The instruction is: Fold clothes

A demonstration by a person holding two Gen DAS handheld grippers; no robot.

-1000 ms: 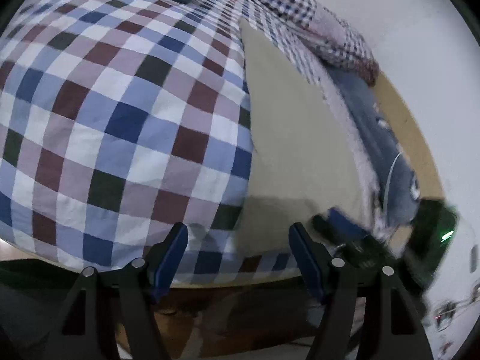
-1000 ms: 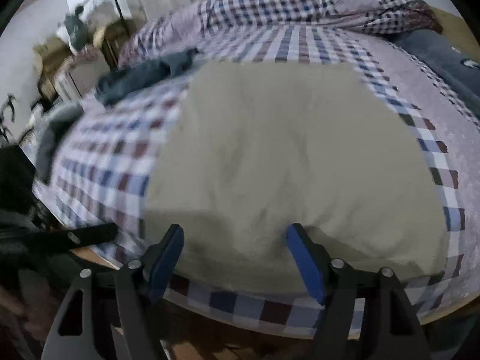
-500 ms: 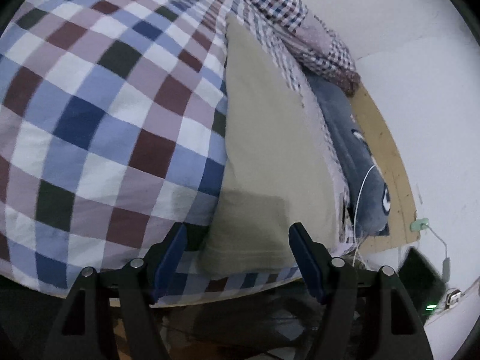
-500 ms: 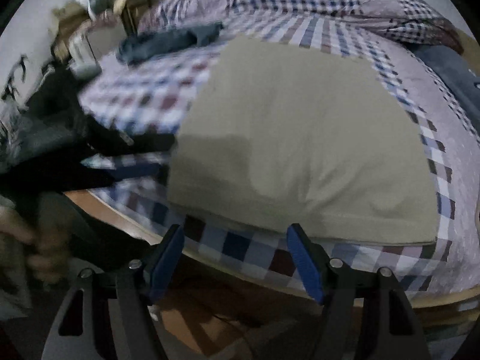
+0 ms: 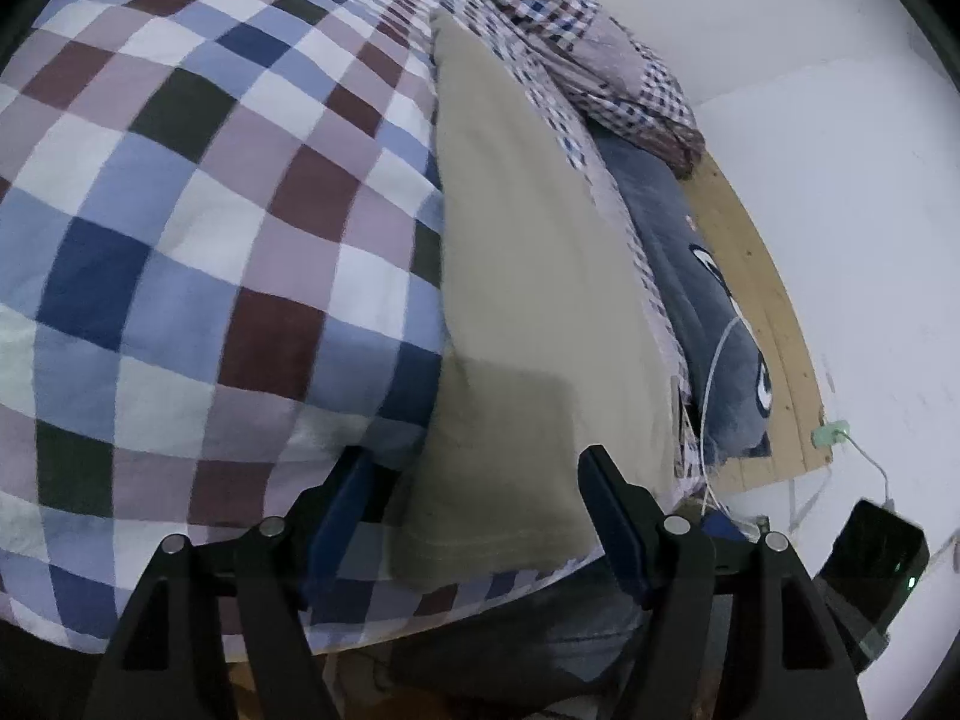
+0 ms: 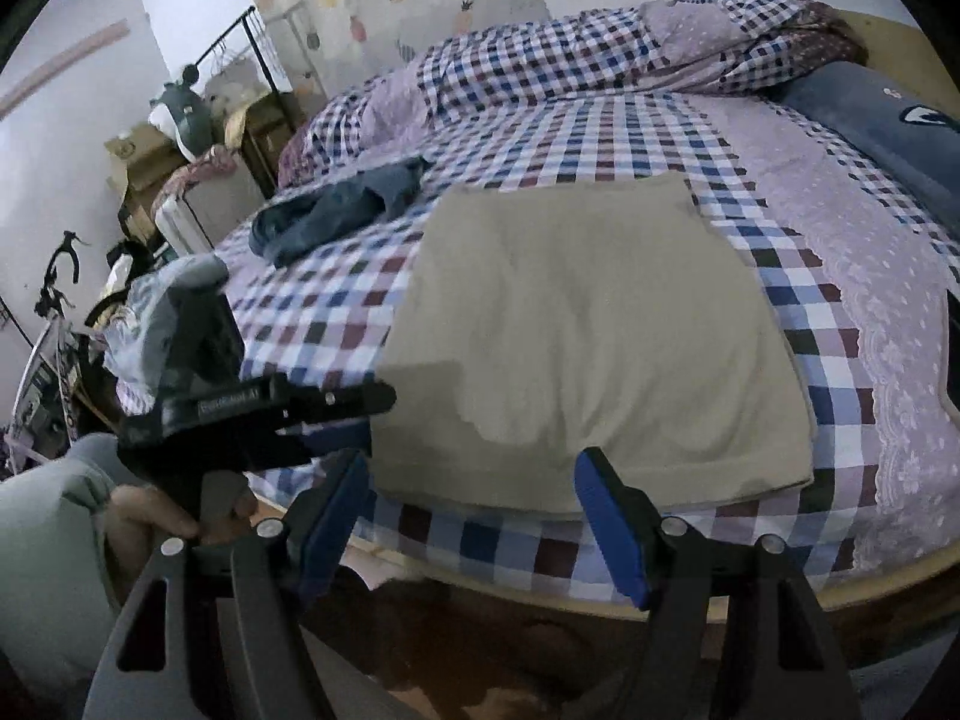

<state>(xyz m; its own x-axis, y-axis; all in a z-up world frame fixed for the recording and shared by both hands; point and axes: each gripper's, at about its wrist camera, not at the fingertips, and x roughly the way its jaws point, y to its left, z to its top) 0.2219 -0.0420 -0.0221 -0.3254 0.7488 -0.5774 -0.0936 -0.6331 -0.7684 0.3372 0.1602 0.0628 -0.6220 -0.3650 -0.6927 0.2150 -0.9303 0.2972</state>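
Note:
A beige garment (image 6: 588, 336) lies folded flat as a rectangle on the checked bed sheet (image 6: 360, 300), close to the bed's near edge. The left wrist view shows the same beige garment (image 5: 528, 312) edge-on, its hemmed near corner lying between the fingers of my open left gripper (image 5: 474, 480). My right gripper (image 6: 474, 480) is open and empty, held just off the garment's near edge. The left gripper (image 6: 336, 414) also shows in the right wrist view, low by the garment's near-left corner. A dark blue garment (image 6: 342, 210) lies crumpled further back on the bed.
A checked quilt (image 6: 600, 54) is bunched along the bed's far side. A dark blue pillow (image 5: 702, 312) and a white cable (image 5: 714, 372) lie by the wooden bed edge (image 5: 762, 312). A clothes rack and boxes (image 6: 198, 132) stand at the left. A hand and sleeve (image 6: 72, 540) hold the left tool.
The right gripper has pulled back from the beige garment and away from the bed edge. The left gripper has moved toward the garment's near-left corner, which now lies between its fingers.

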